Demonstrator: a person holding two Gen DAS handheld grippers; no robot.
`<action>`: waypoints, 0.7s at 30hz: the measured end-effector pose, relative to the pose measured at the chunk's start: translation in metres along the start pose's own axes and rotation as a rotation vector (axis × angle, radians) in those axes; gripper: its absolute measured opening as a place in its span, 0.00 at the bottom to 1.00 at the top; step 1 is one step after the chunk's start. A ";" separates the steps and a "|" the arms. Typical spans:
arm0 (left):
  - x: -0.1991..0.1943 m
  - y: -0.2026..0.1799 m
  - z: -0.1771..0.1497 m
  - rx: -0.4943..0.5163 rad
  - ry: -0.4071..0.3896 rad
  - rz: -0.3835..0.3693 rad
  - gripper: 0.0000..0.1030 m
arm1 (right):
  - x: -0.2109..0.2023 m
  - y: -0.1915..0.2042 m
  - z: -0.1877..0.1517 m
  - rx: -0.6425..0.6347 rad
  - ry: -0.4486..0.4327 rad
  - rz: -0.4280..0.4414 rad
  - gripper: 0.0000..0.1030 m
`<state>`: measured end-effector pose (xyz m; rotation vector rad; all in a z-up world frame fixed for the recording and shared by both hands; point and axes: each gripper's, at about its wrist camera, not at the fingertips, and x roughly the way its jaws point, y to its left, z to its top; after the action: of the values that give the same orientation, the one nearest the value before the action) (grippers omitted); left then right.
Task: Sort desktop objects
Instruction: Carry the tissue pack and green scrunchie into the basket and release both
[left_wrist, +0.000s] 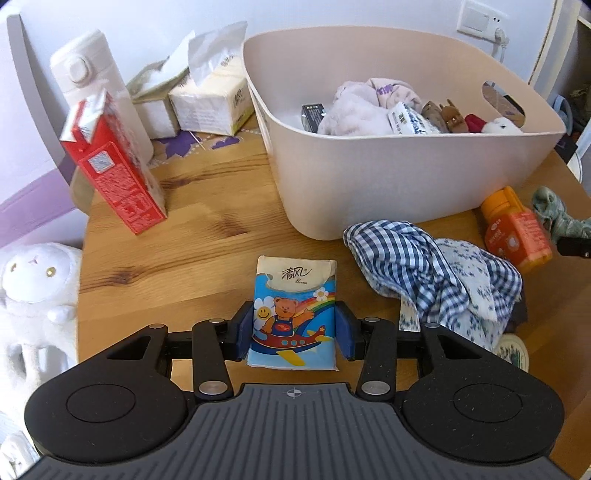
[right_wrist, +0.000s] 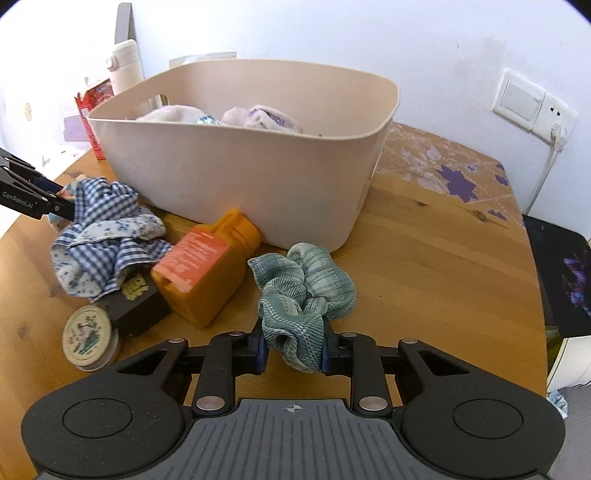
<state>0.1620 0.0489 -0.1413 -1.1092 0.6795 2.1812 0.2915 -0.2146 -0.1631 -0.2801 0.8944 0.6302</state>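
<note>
My left gripper (left_wrist: 294, 334) is clamped on a pocket tissue pack (left_wrist: 293, 314), its blue pads pressing both long sides of the pack, the one printed with a cartoon bear in a plane; whether the pack clears the wooden table (left_wrist: 207, 229) I cannot tell. My right gripper (right_wrist: 293, 345) is closed on a green scrunchie (right_wrist: 303, 291), its pads pinching the near fold while the rest of the ring bunches forward over the tabletop. The beige bin (left_wrist: 369, 177) stands toward the far side of the table, already holding a pale pink cloth (left_wrist: 354, 110), a small dark box (left_wrist: 313, 114), a brown hair claw (left_wrist: 448, 116) and other small items I cannot make out. Just in front of the bin's near wall lies a crumpled blue checked cloth (left_wrist: 417, 266), and beside it, toward the right edge, an orange bottle (left_wrist: 517, 229) on its side. In the right wrist view a dark box (right_wrist: 136, 302) sits partly under that cloth, with a round tin (right_wrist: 88, 338) near it. At the table's left edge a red carton (left_wrist: 114, 173) stands upright in front of a white flask (left_wrist: 96, 85), with two open tissue packs (left_wrist: 210, 99) at the far edge by the wall. A white plush toy (left_wrist: 33, 288) sits off the table's left edge.
</note>
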 end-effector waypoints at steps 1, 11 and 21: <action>-0.004 0.000 -0.002 0.006 -0.010 0.005 0.44 | -0.004 0.002 0.000 -0.001 -0.007 -0.001 0.23; -0.046 0.003 -0.013 0.047 -0.073 0.020 0.44 | -0.051 0.018 -0.002 -0.001 -0.096 -0.024 0.23; -0.091 -0.012 -0.008 0.078 -0.157 0.059 0.44 | -0.086 0.029 -0.001 0.023 -0.152 -0.038 0.23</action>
<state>0.2183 0.0270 -0.0717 -0.8775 0.7284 2.2430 0.2331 -0.2262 -0.0947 -0.2245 0.7482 0.5975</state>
